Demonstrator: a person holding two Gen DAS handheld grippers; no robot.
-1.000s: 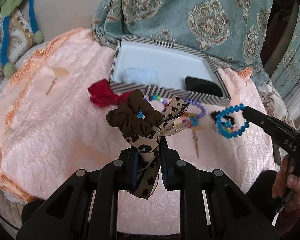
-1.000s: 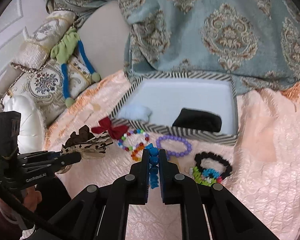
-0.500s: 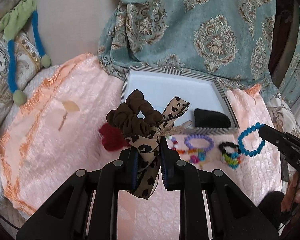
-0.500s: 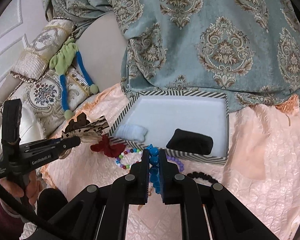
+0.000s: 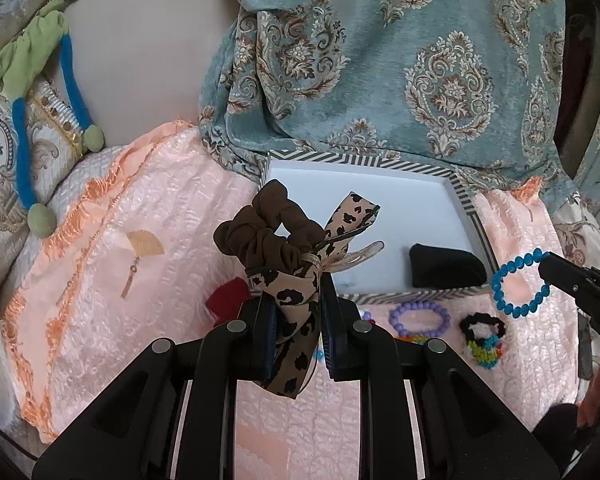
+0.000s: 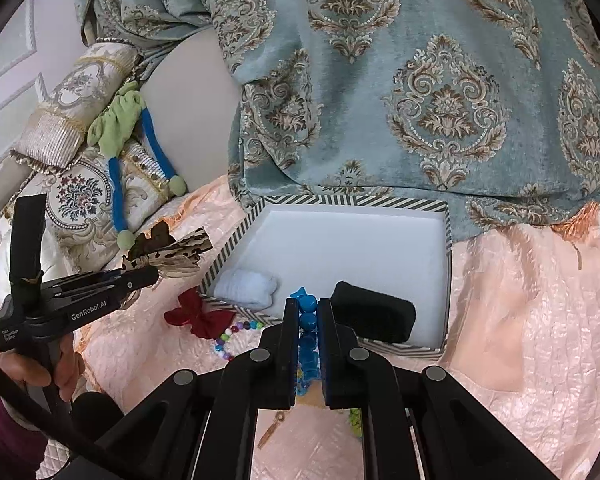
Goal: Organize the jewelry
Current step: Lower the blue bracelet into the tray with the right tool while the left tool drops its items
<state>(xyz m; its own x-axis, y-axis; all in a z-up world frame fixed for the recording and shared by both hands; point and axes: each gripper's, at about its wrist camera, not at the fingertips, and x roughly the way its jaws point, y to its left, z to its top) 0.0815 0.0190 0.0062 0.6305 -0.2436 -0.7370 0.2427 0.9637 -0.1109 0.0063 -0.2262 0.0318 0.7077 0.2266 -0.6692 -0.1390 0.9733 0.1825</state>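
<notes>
My left gripper (image 5: 298, 300) is shut on a brown scrunchie with a leopard-print ribbon (image 5: 278, 240) and holds it up in front of the striped box (image 5: 364, 160); it also shows at the left of the right wrist view (image 6: 156, 274). My right gripper (image 6: 308, 312) is shut on a blue bead bracelet (image 6: 307, 320), seen whole in the left wrist view (image 5: 520, 284), held above the cloth near the box's front right corner. The striped box (image 6: 340, 202) holds a black item (image 6: 374, 316) and a pale blue item (image 6: 246, 286).
On the pink cloth (image 5: 140, 300) in front of the box lie a red bow (image 6: 202, 318), a purple bead bracelet (image 5: 420, 316), a black and multicolour bracelet (image 5: 484, 336), a multicolour bead bracelet (image 6: 230, 336) and a gold fan earring (image 5: 140, 256). A teal patterned cushion (image 5: 400, 60) stands behind the box.
Both grippers have risen and pulled back from the cloth with their items. The box now sits further below and ahead in both views.
</notes>
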